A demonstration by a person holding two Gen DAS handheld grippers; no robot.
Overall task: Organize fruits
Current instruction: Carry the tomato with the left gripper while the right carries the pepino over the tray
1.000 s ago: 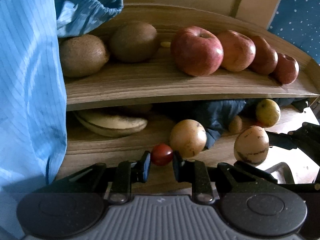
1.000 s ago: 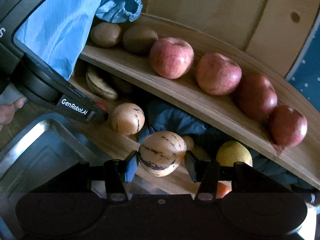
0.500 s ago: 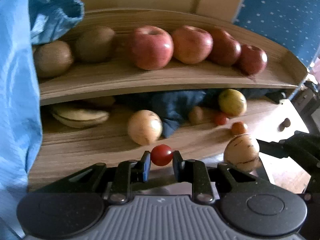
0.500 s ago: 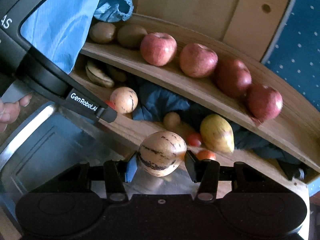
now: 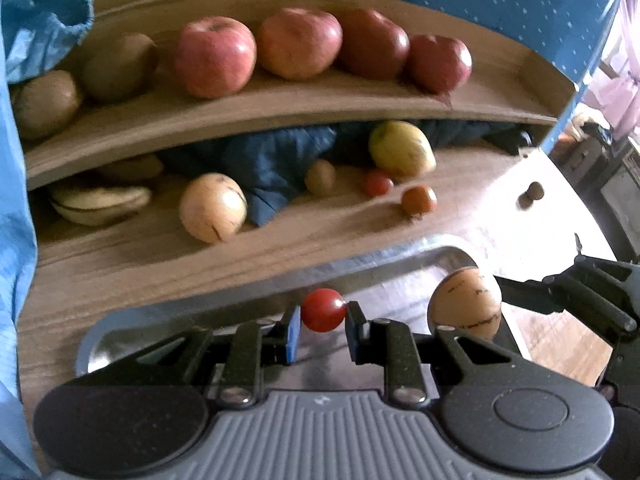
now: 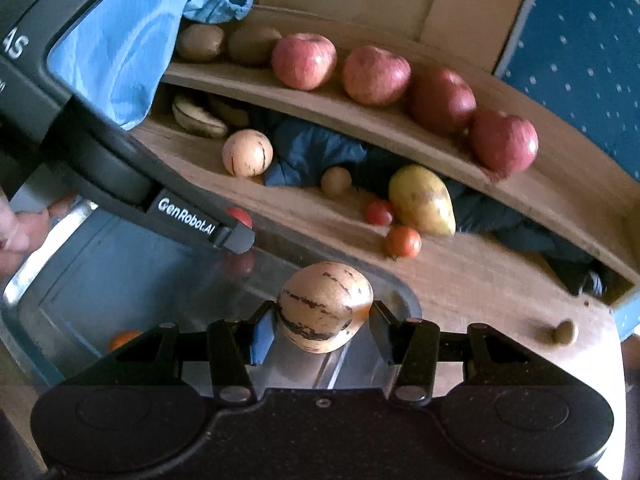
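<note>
My left gripper point(image 5: 323, 320) is shut on a red cherry tomato point(image 5: 323, 309), held above the far rim of a metal tray point(image 5: 360, 264). My right gripper point(image 6: 323, 322) is shut on a tan striped melon point(image 6: 325, 305), also over the tray point(image 6: 120, 272); that melon point(image 5: 466, 302) shows at the right of the left wrist view. On the wooden rack's upper shelf point(image 5: 280, 108) sit several red apples point(image 5: 216, 56) and two kiwis point(image 5: 48, 100). The lower shelf holds another striped melon point(image 5: 212, 212), a yellow-green mango point(image 5: 402, 148), two tomatoes point(image 5: 418, 200) and a small brown fruit point(image 5: 320, 176).
A dark blue cloth point(image 5: 276, 164) lies bunched on the lower shelf, with pale banana-like fruit point(image 5: 100, 204) at its left end. A blue sleeve point(image 5: 16, 200) fills the left edge. An orange fruit point(image 6: 124, 338) lies inside the tray. A small brown knob point(image 6: 564, 332) sits on the table.
Both grippers have pulled back from the rack, each still holding its fruit, and now hang over the metal tray. The shelves look farther away.
</note>
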